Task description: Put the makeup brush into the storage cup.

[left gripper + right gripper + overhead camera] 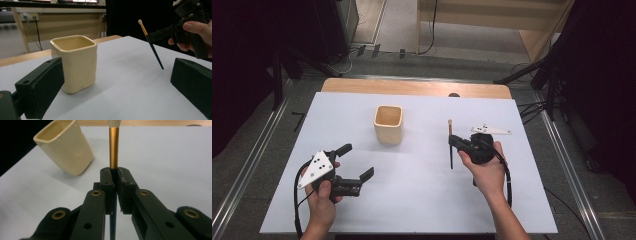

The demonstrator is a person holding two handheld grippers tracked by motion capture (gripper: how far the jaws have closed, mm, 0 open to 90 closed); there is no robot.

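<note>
A cream square cup point(388, 124) stands upright on the white table point(412, 200), behind centre; it also appears as the cup point(75, 62) and the cup point(66, 147). My right gripper point(453, 142) is shut on a thin paintbrush point(450, 145), held off the table right of the cup. In the right gripper view the jaws pinch the paintbrush point(113, 147) just below its gold ferrule, bristles up. The left gripper view shows that paintbrush point(151, 45) tilted, dark handle tip down above the table. My left gripper point(356, 160) is open at the front left, with nothing between its fingers point(40, 90).
A wooden strip point(412, 87) borders the table's far edge. Beyond it are floor, cables and a wooden bench point(492, 15). Metal rails point(567, 165) run along both sides of the table.
</note>
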